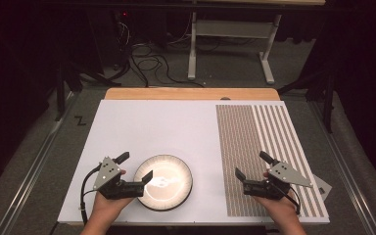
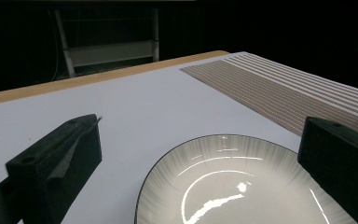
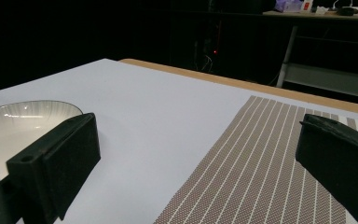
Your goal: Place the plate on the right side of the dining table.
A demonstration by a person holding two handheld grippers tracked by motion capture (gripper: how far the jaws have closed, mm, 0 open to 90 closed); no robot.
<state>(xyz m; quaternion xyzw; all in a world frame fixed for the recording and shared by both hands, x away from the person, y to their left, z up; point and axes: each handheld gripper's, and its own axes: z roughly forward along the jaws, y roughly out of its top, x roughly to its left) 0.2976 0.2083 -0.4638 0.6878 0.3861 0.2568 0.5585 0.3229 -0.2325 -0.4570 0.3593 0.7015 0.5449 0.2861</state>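
Resting on the white table (image 1: 142, 127), the plate (image 1: 164, 182) sits left of the striped placemat (image 1: 264, 156). At the plate's left rim the left gripper (image 1: 135, 167) gapes wide, empty. Over the placemat the right gripper (image 1: 252, 164) also stands wide, holding nothing.

I see the white surface (image 1: 152, 127) lit brightly from above while the room beyond it falls almost black. Strong white glare sits in the middle of the plate (image 1: 163, 182), streaked in the left gripper view. Shadows on the surface beside the plate are faint. Up close, my fingers (image 2: 60, 161) look dark and slightly soft; all frames are a little grainy.
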